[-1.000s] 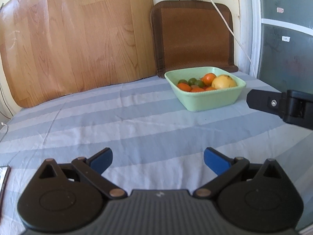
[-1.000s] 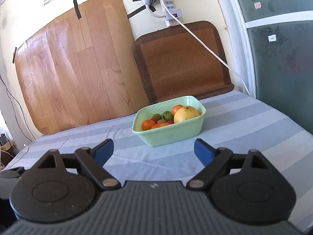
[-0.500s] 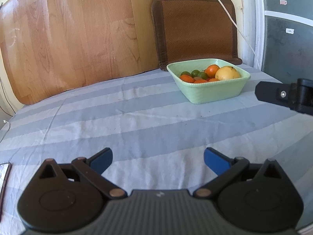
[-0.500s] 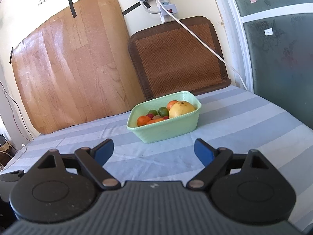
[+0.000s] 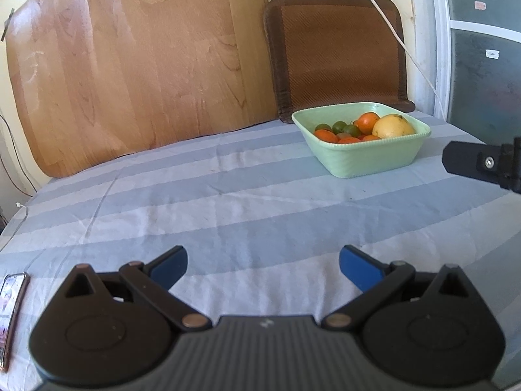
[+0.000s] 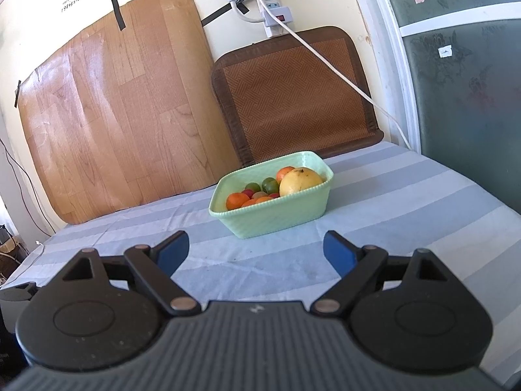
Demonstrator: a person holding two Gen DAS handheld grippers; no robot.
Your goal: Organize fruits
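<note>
A pale green square bowl (image 5: 364, 159) (image 6: 280, 215) stands on the striped tablecloth toward the back right. It holds a large yellow fruit (image 5: 393, 126) (image 6: 301, 181), orange mandarins (image 5: 367, 122) (image 6: 237, 200) and small green fruits (image 5: 338, 127) (image 6: 269, 184). My left gripper (image 5: 262, 265) is open and empty, well short of the bowl. My right gripper (image 6: 255, 249) is open and empty, just in front of the bowl. The right gripper's finger also shows at the right edge of the left wrist view (image 5: 482, 163).
A wooden board (image 5: 136, 65) and a brown woven mat (image 5: 338, 52) lean on the back wall. A white cable (image 6: 338, 75) hangs from a power strip. A phone (image 5: 11, 306) lies at the left. A dark glass door (image 6: 465, 97) stands on the right.
Both grippers stay open and empty. Both views shift slightly; the bowl sits a little lower in the left wrist view than half a second ago.
</note>
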